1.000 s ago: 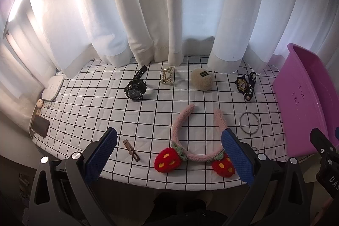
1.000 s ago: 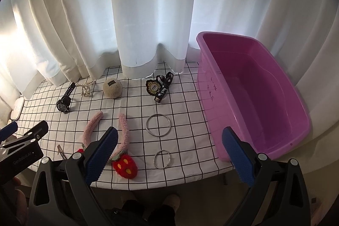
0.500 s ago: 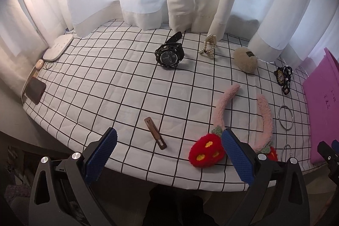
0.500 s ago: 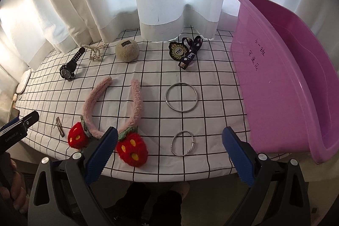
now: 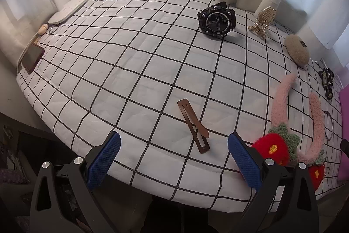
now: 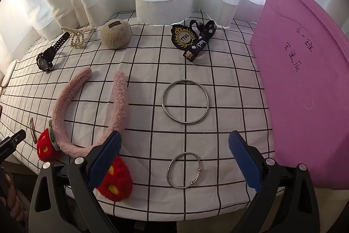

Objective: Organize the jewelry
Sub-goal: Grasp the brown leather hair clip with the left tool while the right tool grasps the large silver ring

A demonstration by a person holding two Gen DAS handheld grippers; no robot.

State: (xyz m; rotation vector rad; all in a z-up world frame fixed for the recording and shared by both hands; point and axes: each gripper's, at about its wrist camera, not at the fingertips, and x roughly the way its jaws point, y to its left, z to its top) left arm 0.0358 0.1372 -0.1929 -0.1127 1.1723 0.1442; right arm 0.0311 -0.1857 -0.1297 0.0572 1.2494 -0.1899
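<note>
While both grippers hang at the near edge of the table (image 5: 91, 71) with nothing in them, this reads as the approach step. Left gripper (image 5: 173, 155), fingers spread wide, and just beyond them, lower centre of its frame, lies the brown hair clip (image 5: 193, 125), flat on the checked cloth. Right gripper (image 6: 173, 155), fingers also spread, frames the small silver bangle (image 6: 184, 169) at the lower centre of its view; the strawberry headband (image 6: 91, 110) touches or sits under its left finger (image 6: 104, 158), hard to tell which. Farther up, mid-frame, the large silver ring (image 6: 185, 101). Farther still, toward the curtain: black watch (image 5: 217, 22), pearl claw clip (image 5: 262, 22), beige pom-pom (image 6: 115, 35), badge lanyard (image 6: 192, 39). The purple bin (image 6: 305, 88) fills the right edge, and looks like the destination. Next, I'd judge, each pair of fingers must drop low and pinch a thin flat piece, which could easily slip.
</note>
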